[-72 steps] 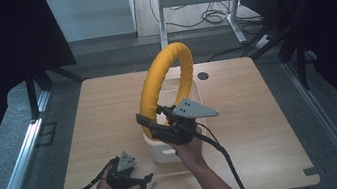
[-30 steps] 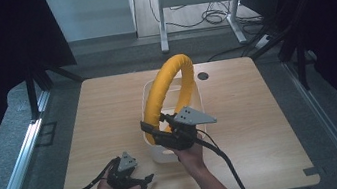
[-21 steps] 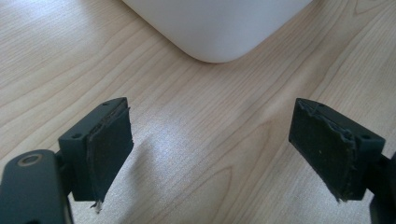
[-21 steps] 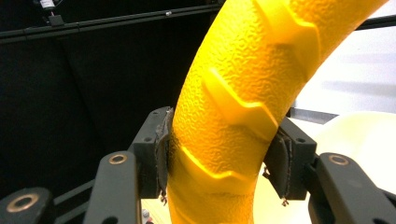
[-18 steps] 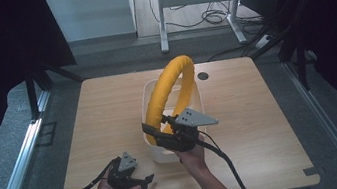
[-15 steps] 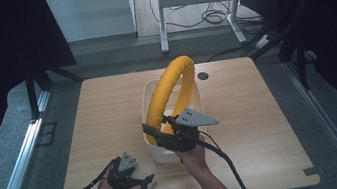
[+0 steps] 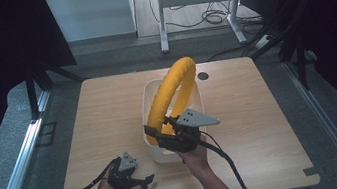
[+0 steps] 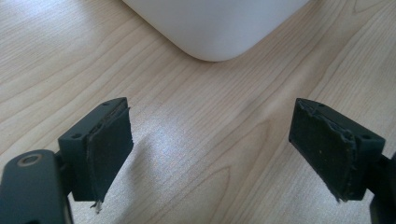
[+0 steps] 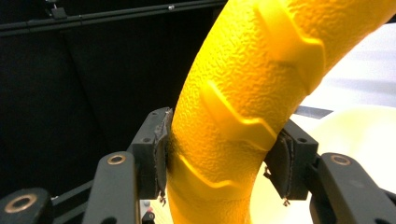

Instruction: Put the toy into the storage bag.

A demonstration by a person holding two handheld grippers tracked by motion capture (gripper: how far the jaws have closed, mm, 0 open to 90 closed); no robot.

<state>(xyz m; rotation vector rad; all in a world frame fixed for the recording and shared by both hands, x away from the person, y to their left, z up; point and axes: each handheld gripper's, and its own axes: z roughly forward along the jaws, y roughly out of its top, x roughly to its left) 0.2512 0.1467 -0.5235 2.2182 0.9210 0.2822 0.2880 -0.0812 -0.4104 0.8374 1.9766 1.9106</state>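
Right gripper: clamped across the yellow ring, one black pad pressed on each side of its thick, bumpy body, as the right gripper view makes plain. The grip sits low on the ring's near end, probably so the rest can stand up and arch away from the hand.
Yellow ring: a fat, textured hoop with raised ridges, held upright on edge. Its lower part dips inside the white bin while its top curves up over the bin's far rim.
White bin: a rounded rectangular tub near the middle of the table, its near end closer to the table's front edge. I judge the ring is being stood in it or lifted out; which one I cannot tell.
Left gripper: spread wide with nothing between the jaws, resting low near the table's front edge, left of the bin. In the left gripper view bare wood lies between the pads and the bin's corner sits just ahead.
Left hand's role: seemingly waiting, close enough to steady the bin if it shifts.
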